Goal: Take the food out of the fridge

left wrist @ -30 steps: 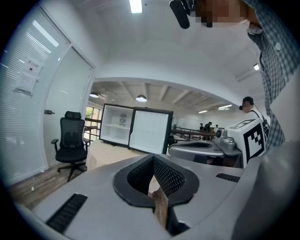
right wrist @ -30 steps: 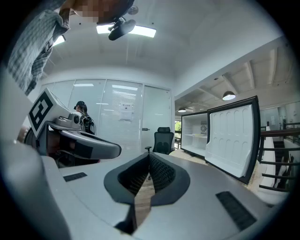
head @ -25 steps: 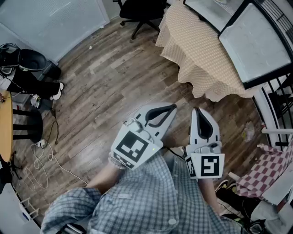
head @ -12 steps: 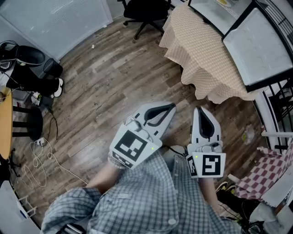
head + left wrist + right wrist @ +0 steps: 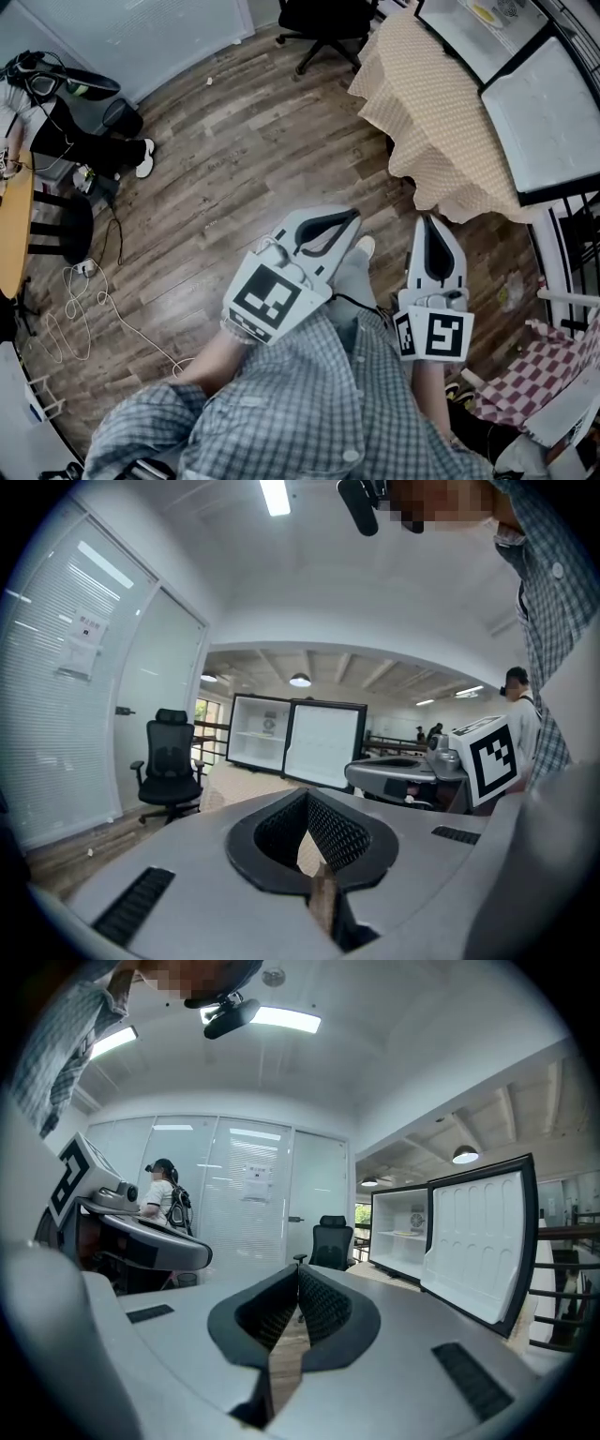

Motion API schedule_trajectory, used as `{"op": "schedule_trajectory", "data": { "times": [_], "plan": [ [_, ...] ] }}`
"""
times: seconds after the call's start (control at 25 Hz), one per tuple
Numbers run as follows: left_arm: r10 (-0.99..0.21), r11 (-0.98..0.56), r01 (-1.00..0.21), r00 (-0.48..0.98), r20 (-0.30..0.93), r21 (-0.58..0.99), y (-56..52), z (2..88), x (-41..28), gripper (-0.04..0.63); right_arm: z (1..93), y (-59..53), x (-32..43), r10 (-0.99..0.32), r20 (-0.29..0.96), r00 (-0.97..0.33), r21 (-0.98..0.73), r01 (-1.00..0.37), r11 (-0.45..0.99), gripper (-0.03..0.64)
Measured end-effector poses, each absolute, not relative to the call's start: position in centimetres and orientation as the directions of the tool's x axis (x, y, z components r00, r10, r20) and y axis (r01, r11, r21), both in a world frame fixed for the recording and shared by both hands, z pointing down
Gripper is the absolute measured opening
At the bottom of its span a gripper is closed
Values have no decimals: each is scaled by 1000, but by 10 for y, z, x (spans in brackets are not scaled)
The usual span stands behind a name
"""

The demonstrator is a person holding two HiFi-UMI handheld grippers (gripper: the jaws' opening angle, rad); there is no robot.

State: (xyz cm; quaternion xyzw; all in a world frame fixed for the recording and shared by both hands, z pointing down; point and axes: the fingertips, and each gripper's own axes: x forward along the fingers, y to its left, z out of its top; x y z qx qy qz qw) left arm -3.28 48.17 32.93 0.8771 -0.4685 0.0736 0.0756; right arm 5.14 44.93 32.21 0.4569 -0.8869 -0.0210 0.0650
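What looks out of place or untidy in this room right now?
The small fridge on the cloth-covered table has its door wide open, which suits the task. At the left of the wooden floor, loose white cables lie in tangled loops, where someone could trip. Nothing looks spilled or broken.

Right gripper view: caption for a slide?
Right gripper, shut and empty, faces the open fridge and an office chair.

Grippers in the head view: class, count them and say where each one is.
2. The left gripper is at centre, above the wooden floor. The right gripper is beside it, nearer the cloth-covered table. None seems hidden.
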Motion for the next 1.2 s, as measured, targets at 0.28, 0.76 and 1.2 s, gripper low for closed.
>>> {"op": "schedule_trajectory", "data": {
  "times": [0.28,0.76,1.2],
  "plan": [
    [-838,-494,-865,500,221,83,457,338,-50,5,333,418,25,-755,117,-645,93,-750,655,9],
    [-888,-386,-914,405,218,123,351,339,-64,5,336,310,-12,-646,115,-754,84,-641,763,9],
    [-910,-352,-931,364,199,97,216,320,-56,5,324,168,6,-643,131,-754,89,-637,766,11]
  ]
}}
